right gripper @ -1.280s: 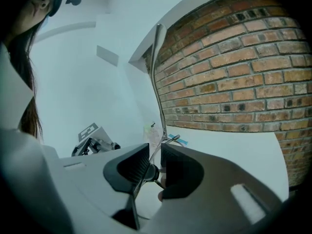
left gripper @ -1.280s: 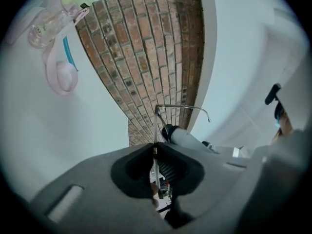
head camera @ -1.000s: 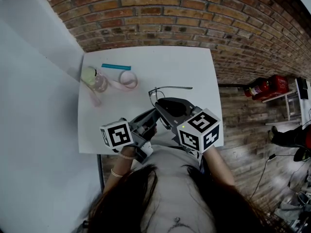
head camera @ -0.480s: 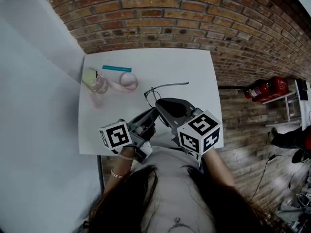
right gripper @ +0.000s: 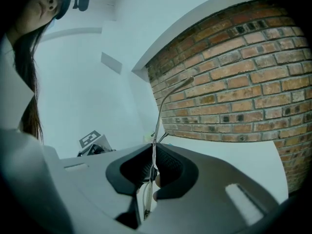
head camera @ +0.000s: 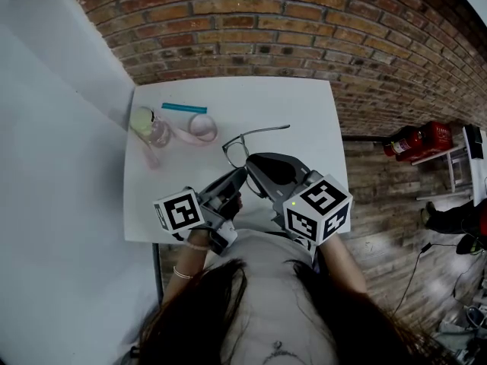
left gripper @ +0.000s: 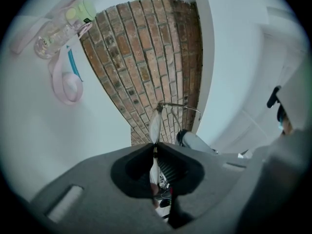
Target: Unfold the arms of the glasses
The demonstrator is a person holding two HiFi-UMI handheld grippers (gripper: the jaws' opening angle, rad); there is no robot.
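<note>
Thin metal-framed glasses hang just above the white table, held between both grippers. One arm sticks out to the right toward the brick. My left gripper is shut on the frame by a lens; in the left gripper view the jaws meet on the rim. My right gripper is shut on a thin glasses arm, which rises from between its closed jaws. The second arm is hidden behind the grippers in the head view.
A small clear bottle with a green cap, a pink strap with a ring and a teal stick lie at the table's far left. A red fire extinguisher lies on the brick floor to the right.
The glasses have shifted a little left and away from me, and the free arm now tilts upward. The right gripper's cube has moved slightly to the right.
</note>
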